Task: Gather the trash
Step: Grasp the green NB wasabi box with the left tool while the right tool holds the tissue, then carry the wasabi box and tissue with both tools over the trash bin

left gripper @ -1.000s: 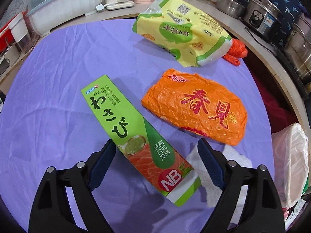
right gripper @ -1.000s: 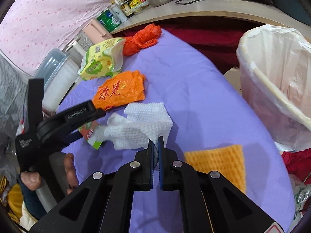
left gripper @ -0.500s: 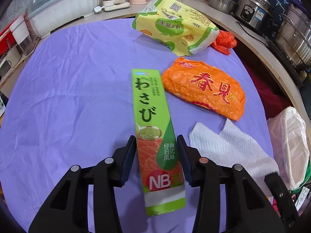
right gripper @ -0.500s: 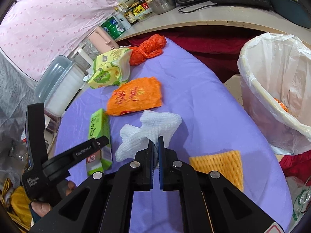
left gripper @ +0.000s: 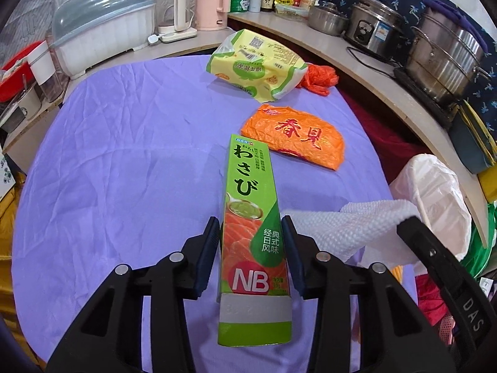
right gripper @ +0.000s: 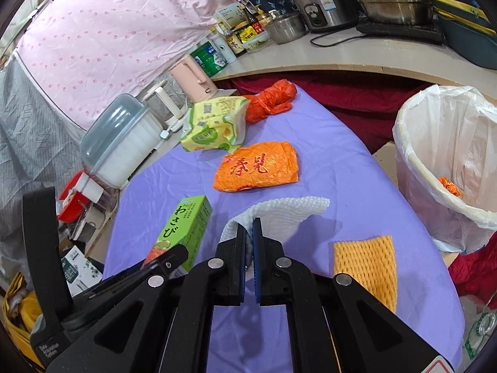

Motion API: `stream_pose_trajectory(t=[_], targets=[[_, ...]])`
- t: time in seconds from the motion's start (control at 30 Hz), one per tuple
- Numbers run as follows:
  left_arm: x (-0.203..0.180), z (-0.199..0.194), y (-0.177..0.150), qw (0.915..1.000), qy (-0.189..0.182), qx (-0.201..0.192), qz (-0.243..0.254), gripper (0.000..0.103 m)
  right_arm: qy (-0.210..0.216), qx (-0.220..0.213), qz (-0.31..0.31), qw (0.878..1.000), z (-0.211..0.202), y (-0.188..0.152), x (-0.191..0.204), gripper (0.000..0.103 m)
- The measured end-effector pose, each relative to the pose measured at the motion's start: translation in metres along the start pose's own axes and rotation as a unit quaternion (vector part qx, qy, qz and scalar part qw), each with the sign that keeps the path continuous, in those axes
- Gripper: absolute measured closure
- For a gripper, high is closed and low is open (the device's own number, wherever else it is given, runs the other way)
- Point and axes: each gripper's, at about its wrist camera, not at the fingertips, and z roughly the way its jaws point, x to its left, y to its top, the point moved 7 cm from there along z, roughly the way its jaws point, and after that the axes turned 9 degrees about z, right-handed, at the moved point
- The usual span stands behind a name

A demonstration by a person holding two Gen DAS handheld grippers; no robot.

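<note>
My left gripper is shut on a long green wasabi box, gripping its lower half by the sides; the box hangs above the purple tablecloth. My right gripper is shut on a white paper towel, which droops forward off the fingertips, lifted off the cloth. The towel also shows to the right of the box in the left wrist view. On the cloth lie an orange bag with red characters, a yellow-green snack bag, a crumpled red-orange plastic bag and a yellow foam net.
A bin with a white liner stands off the table's right edge, some orange trash in it. A curved counter behind holds steel pots, bottles, a pink kettle and a lidded white container.
The left jaws closed on the wasabi box, turned it lengthwise and lifted it off the cloth. The right gripper rose, pulling the paper towel up off the table.
</note>
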Motion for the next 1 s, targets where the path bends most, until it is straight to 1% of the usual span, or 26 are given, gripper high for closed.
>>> stream_pose_trajectory(t=[0.3, 0.5, 0.77, 1.0], targets=[[-0.020, -0.032, -0.007, 0.9995, -0.011, -0.019, 0.022, 0.064, 0.011, -0.030, -0.009, 0.999, -0.036, 0.007, 0.009, 0.099], [-0.039, -0.048, -0.007, 0.9984, -0.020, -0.034, 0.040, 0.064, 0.013, -0.054, -0.004, 0.998, -0.059, 0.019, 0.003, 0.099], [-0.078, -0.062, 0.000, 0.9953, -0.037, -0.049, 0.075, 0.064, 0.004, -0.083, 0.013, 0.996, -0.084, 0.037, -0.023, 0.099], [-0.127, -0.064, 0.009, 0.9903, -0.058, -0.058, 0.113, 0.064, -0.018, -0.115, 0.040, 0.992, -0.112, 0.058, -0.065, 0.099]])
